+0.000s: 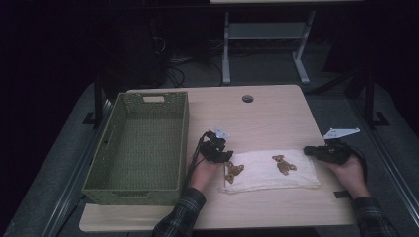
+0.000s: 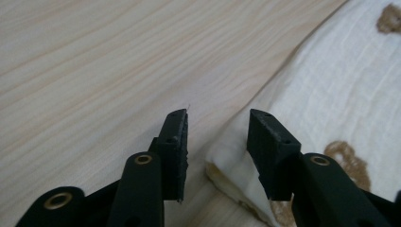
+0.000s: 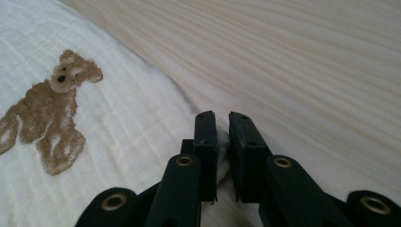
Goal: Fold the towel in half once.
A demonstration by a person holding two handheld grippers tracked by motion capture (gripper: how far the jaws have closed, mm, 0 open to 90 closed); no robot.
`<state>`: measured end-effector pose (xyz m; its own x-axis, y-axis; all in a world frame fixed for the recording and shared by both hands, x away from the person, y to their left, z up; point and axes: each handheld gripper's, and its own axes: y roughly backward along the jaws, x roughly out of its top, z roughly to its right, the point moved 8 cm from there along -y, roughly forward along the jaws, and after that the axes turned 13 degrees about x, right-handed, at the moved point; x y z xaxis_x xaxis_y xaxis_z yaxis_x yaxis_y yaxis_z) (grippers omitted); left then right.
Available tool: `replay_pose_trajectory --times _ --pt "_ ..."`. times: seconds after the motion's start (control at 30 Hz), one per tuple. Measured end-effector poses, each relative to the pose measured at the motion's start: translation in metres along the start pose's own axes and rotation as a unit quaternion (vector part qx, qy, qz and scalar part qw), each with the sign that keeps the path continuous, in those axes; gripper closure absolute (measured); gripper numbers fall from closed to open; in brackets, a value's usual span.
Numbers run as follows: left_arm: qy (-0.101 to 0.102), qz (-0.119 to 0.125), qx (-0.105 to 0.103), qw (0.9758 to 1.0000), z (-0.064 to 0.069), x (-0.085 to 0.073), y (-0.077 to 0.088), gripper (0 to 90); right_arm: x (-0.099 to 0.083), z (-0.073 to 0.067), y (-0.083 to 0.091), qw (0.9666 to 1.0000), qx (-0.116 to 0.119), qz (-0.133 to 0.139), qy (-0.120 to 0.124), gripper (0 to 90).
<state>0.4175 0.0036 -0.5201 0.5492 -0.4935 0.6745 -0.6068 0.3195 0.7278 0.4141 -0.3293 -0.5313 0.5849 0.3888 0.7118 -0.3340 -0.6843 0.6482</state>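
Observation:
A folded white cloth (image 1: 269,170) printed with brown teddy bears lies on the wooden table (image 1: 267,118), near its front edge. My left gripper (image 1: 228,157) sits at the cloth's far left corner. In the left gripper view the left gripper (image 2: 217,118) is open, its jaws on either side of the layered corner of the cloth (image 2: 331,94). My right gripper (image 1: 307,149) is at the cloth's far right corner. In the right gripper view the right gripper (image 3: 222,118) is shut, with a bit of the cloth (image 3: 118,118) pinched between the jaws.
A green woven basket (image 1: 184,138) stands empty on the left part of the table, close to my left hand. A round cable hole (image 1: 247,98) sits near the table's far edge. The floor beyond is dark, with a white desk frame (image 1: 226,49).

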Motion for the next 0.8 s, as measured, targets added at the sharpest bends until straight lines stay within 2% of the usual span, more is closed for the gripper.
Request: replay_pose_trajectory --times 0.07,0.2,0.27,0.3,0.37,0.47,0.63,0.8 --pt "-0.010 -0.010 -0.001 0.9999 0.001 -0.003 -0.002 64.1 0.000 -0.001 0.000 1.0000 0.000 -0.002 0.003 83.4" --pt "-0.007 -0.006 -0.022 0.9997 0.005 -0.003 -0.002 78.6 0.000 -0.001 0.000 1.0000 -0.001 -0.002 0.005 84.4" --pt "-0.006 -0.007 -0.026 0.9996 0.008 -0.003 -0.001 84.1 0.000 -0.001 -0.001 1.0000 -0.002 -0.003 0.005 84.7" --pt "-0.008 -0.008 -0.024 0.9997 0.008 -0.003 -0.001 85.1 0.001 -0.001 -0.001 0.9999 -0.004 -0.004 0.014 85.0" --pt "-0.013 -0.008 -0.019 0.9997 0.007 -0.002 -0.001 86.0 0.001 -0.001 -0.001 0.9998 -0.009 -0.011 0.017 85.7" --pt "0.006 0.009 -0.018 0.9998 0.002 0.003 0.003 86.3 0.002 0.001 0.001 0.9995 -0.017 -0.015 0.020 86.0" --pt "0.022 0.039 -0.009 0.9990 -0.007 0.017 0.007 86.5 0.011 0.005 0.010 0.9998 -0.014 0.011 0.012 86.3" --pt "0.020 0.064 0.012 0.9977 -0.016 0.031 0.010 86.4 0.025 0.014 0.016 0.9990 -0.020 0.037 0.012 86.4"
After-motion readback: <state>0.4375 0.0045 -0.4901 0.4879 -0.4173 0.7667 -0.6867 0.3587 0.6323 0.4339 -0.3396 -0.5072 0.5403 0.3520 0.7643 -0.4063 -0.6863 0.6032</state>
